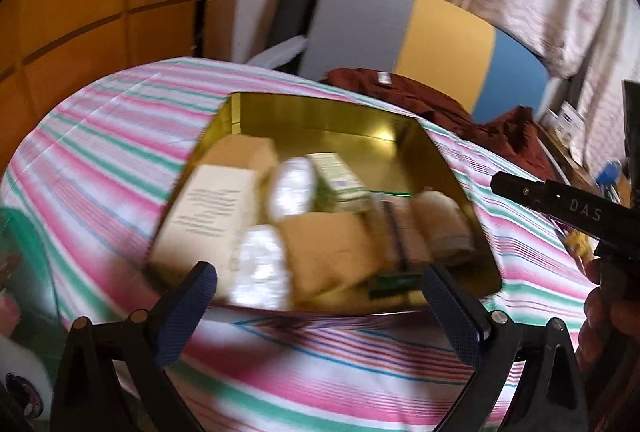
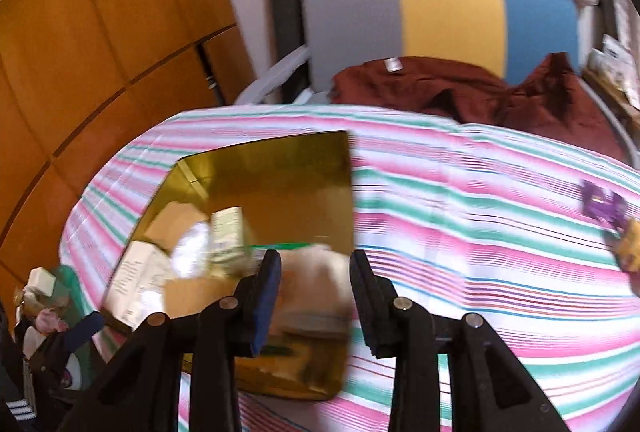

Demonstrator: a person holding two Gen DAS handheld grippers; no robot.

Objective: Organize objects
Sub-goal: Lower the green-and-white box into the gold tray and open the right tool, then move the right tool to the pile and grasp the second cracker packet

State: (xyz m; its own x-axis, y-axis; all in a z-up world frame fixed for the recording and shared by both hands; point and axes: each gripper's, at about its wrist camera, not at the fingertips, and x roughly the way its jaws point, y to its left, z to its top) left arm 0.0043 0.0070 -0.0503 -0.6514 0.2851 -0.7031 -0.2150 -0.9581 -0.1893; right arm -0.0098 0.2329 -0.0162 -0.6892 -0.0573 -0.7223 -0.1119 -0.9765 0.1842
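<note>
One striped cloth [image 1: 120, 135], pink, green and white, covered the whole work surface. Behind it stood orange wood panelling [image 2: 100, 31], a grey, yellow and blue cushion [image 2: 440, 7] and a dark red garment [image 2: 480, 87] heaped at the far edge. A gold tin [image 1: 320, 119] sat open mid-surface, packed with a cream box [image 1: 212, 207], a green-printed carton [image 1: 340, 183], foil packets [image 1: 292, 183] and a beige roll [image 1: 440, 224]. Bare cloth lay wide to the tin's right; a purple wrapper [image 2: 604, 207] lay near the right edge. Left gripper [image 1: 320, 296]: jaws spread wide, nothing between them, just short of the tin's near rim. Right gripper [image 2: 316, 304]: jaws narrowly apart and opening, above the tin's right near corner, the roll seen between them; contact could not be judged through the blur.
</note>
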